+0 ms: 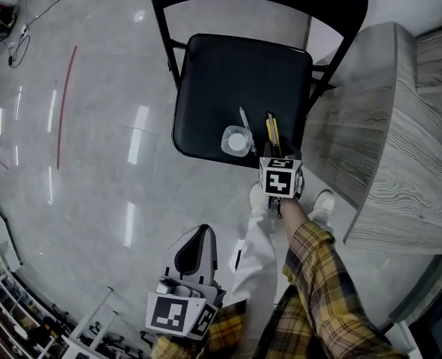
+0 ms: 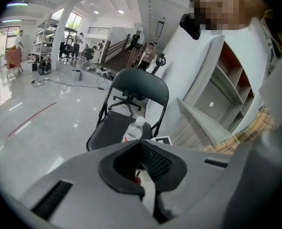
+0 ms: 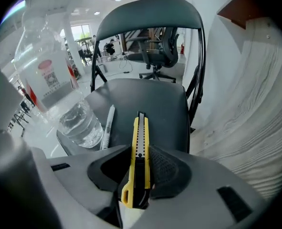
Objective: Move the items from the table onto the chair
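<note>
Just below the tips of the right tongs is the front of the black chair seat. That tells the step in hand, by my reckoning: the placing of a yellow utility knife. The right tongs have their jaws pressed on the knife's body from both sides. They stand fairly wide, because the handle fills the gap. The knife runs forward and down along the jaws, with its nose out past the tips. It hovers close over the seat, though I cannot tell whether it touches.

Left of those tongs, already on the seat, stands a clear water bottle. A pen lies flat between the bottle and the knife. Neither touches the knife. Right of the tongs is the grey wooden table. I see nothing loose on the part of it in view, so this may well be the last item.

The left tongs hang low and well back from the chair, with their jaws closed together on nothing.

The next move, I'd say, is to lower the knife until it lies on the cushion, in the bare strip to the right of the pen. Then the jaws should part and draw straight back, so that they do not drag it along. The bottle is the thing to mind: it stands upright and looks light, and a nudge from the left jaw could tip it.
</note>
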`<state>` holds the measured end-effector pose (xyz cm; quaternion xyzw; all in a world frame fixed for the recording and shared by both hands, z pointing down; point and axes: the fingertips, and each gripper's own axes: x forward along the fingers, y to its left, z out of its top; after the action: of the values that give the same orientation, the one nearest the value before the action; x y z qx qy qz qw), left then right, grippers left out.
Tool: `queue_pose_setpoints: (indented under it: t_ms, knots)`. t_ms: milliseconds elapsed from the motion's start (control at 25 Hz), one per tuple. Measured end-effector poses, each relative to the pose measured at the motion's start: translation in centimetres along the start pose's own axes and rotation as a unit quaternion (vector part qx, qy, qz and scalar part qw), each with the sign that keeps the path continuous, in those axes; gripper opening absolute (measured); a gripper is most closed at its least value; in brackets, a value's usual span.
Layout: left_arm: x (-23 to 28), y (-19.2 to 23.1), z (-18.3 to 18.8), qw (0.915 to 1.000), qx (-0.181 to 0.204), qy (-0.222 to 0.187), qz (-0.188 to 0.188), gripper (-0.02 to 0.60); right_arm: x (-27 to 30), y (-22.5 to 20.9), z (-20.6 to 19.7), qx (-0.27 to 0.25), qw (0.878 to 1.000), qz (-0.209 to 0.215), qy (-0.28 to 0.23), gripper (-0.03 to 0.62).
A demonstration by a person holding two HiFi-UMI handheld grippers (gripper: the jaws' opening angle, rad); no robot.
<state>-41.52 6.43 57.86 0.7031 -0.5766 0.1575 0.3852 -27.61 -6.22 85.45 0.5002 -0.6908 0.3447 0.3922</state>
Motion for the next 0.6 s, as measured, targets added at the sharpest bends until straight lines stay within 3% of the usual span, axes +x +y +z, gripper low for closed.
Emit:
queue_pose_setpoints:
  t_ms: [160,400,600]
  knots:
    - [-0.4,0.1,-0.2,1.0,-0.001,0.003,0.001,0.005,0.4,0.3,-0.7,-0.007,1.0,-0.006,0.021,0.129]
    - [-0.2,-1.2,1.2,0.9999,0.005,-0.012,-0.011,0.005,-1.3,1.1,1.5,0.012,1.0,0.02,-0.017,0.133]
    - [-0.7,-2.7,4.2,0.999,0.016,-0.039,-0.016,0.005,-6.2,4.4,2.6,0.033,0.996,0.084,-0.024,0.133]
